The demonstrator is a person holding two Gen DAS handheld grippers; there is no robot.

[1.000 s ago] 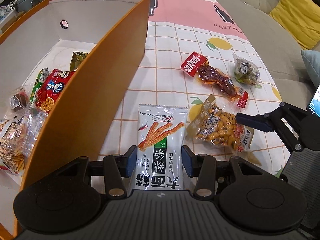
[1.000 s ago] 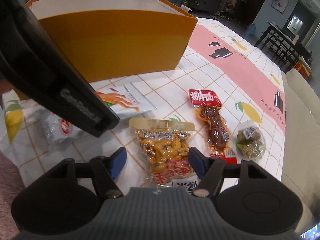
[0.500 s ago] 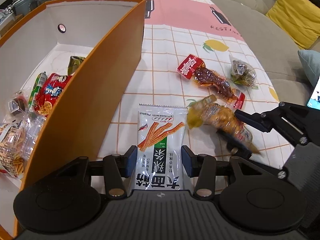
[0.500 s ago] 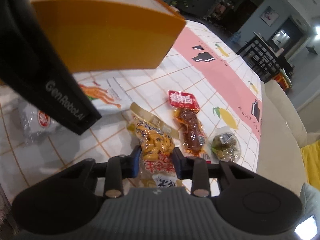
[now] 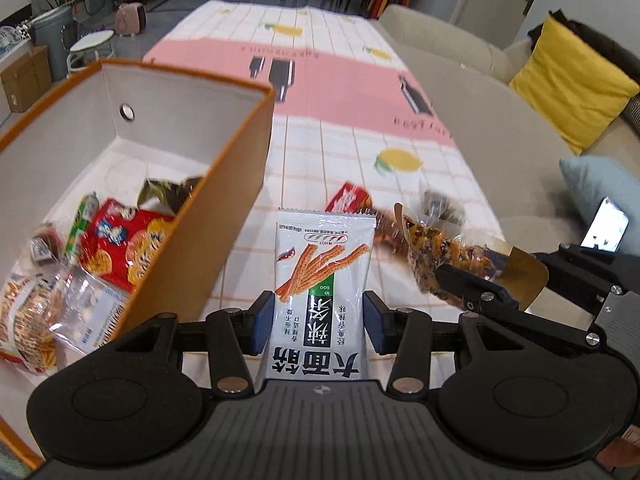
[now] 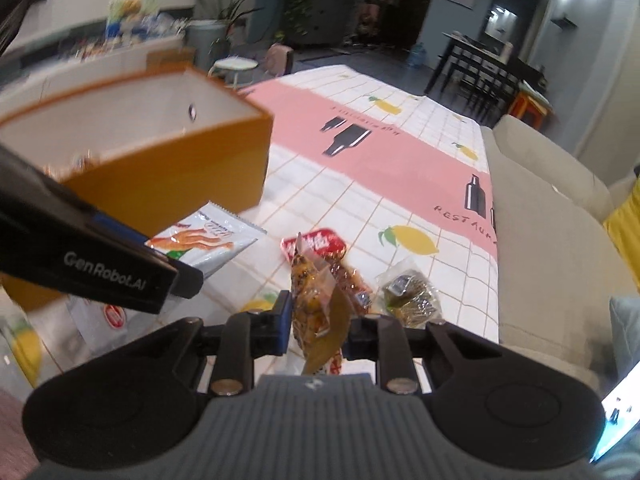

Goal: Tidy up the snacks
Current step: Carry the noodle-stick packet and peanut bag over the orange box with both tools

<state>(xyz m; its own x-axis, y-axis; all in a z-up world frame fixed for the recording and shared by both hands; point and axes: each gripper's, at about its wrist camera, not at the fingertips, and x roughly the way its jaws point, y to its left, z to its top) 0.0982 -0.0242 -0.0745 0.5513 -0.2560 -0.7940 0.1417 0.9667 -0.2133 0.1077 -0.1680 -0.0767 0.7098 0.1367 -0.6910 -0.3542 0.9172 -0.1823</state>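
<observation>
From my left wrist camera, my left gripper has its blue pads closed on the white spicy-stick packet, just as it did a second ago, but the view has tipped up and the packet now hangs clear of the tablecloth, so I judge it lifted and ready to go over the wall of the orange box just to its left. Several snacks already lie inside. At the right, the peanut pack, flat on the cloth a second ago, now rides in the air.

From my right wrist camera, my right gripper has shut on that peanut pack, which it only straddled a second ago. The pack stands on edge, crumpled, its gold flap folded down. The red-labelled meat snack and the small green pouch remain on the cloth, so two pick-ups are left.
</observation>
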